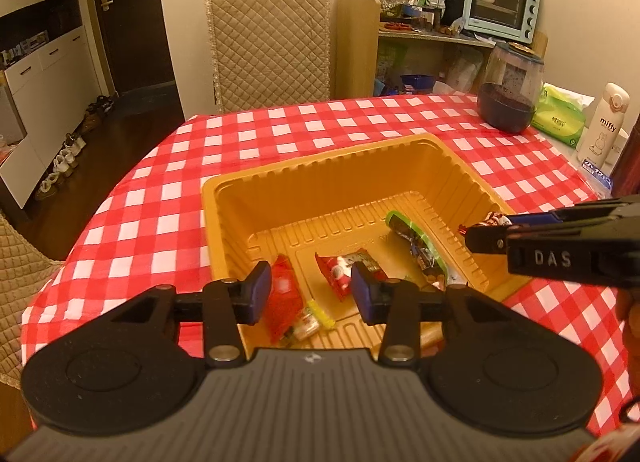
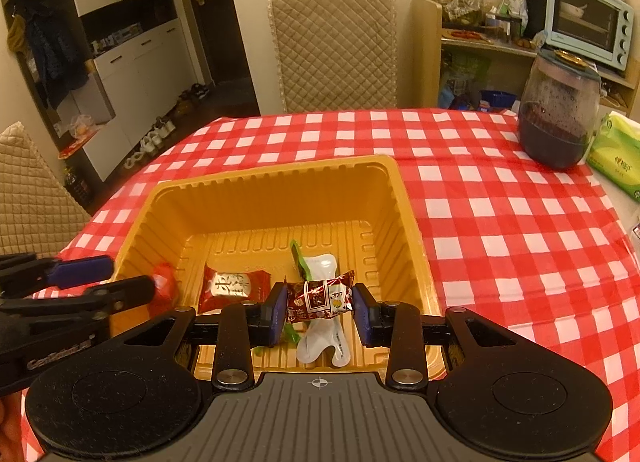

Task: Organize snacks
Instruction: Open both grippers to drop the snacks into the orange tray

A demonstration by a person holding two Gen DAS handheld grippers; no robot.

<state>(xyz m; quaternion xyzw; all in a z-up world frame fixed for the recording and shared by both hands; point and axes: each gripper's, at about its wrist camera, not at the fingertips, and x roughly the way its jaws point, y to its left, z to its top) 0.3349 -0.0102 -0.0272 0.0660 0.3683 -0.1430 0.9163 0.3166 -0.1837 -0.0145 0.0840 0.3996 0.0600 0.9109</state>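
Note:
An orange plastic tray (image 1: 248, 197) (image 2: 280, 177) sits on the red checked tablecloth with several snack packets inside. My left gripper (image 1: 311, 293) is open and empty above the tray's near side, over a red packet (image 1: 282, 302) and a red-and-white packet (image 1: 344, 268). A green-edged packet (image 1: 416, 246) lies to the right. My right gripper (image 2: 320, 304) is shut on a dark red snack packet (image 2: 320, 296) held above the tray; it shows in the left wrist view (image 1: 486, 227) at the right. Below it lie a white packet (image 2: 320, 342) and a red candy packet (image 2: 232, 288).
A dark jar (image 1: 510, 89) (image 2: 558, 113), a green tissue pack (image 1: 560, 113) (image 2: 618, 161) and a white Miffy bottle (image 1: 604, 121) stand at the table's far right. A quilted chair (image 1: 268, 45) is behind the table. Shelves with a toaster oven (image 1: 502, 1) are at the back right.

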